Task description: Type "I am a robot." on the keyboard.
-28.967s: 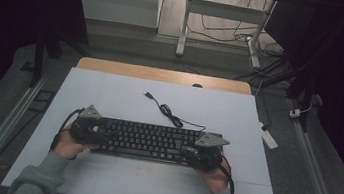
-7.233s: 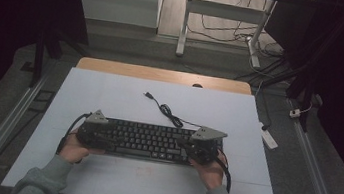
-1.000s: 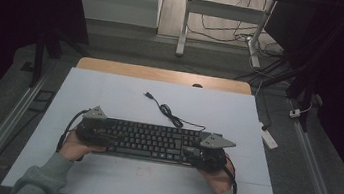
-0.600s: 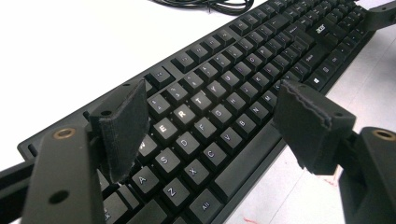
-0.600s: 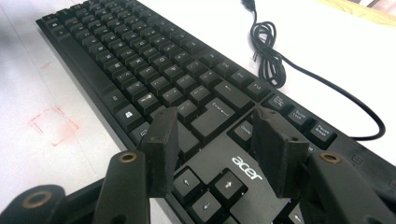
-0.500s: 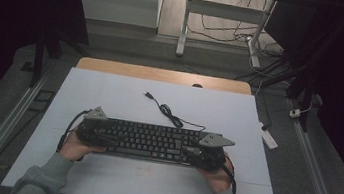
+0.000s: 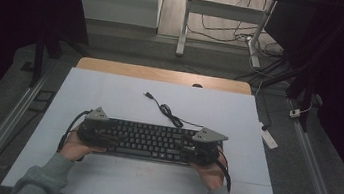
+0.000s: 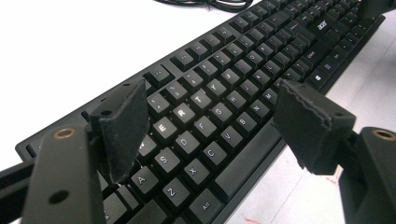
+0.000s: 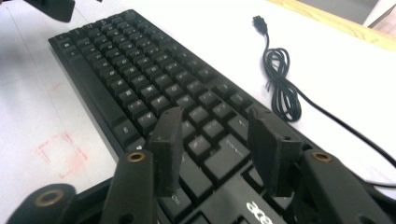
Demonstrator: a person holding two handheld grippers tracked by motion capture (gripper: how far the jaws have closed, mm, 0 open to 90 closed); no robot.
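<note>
The keyboard [image 7: 149, 142] lies flat on the white surface [image 7: 110, 94]. The left hand-held gripper [image 8: 210, 126] is held wide across its width; the right hand-held gripper [image 9: 217, 144], half-open, has just been closing over the keys, gripping nothing. Both ends should be clamped evenly.

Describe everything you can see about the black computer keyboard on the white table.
The black plastic keyboard lies flat near the front of the white table, long side facing the person. It is full-size with low dark keycaps, faint white legends and a pale logo. Its thin black cable runs back in a loose coil to a free plug. The left gripper sits over its left end, jaws wide; the right gripper over its right end. Whether the pads touch keys is unclear.
</note>
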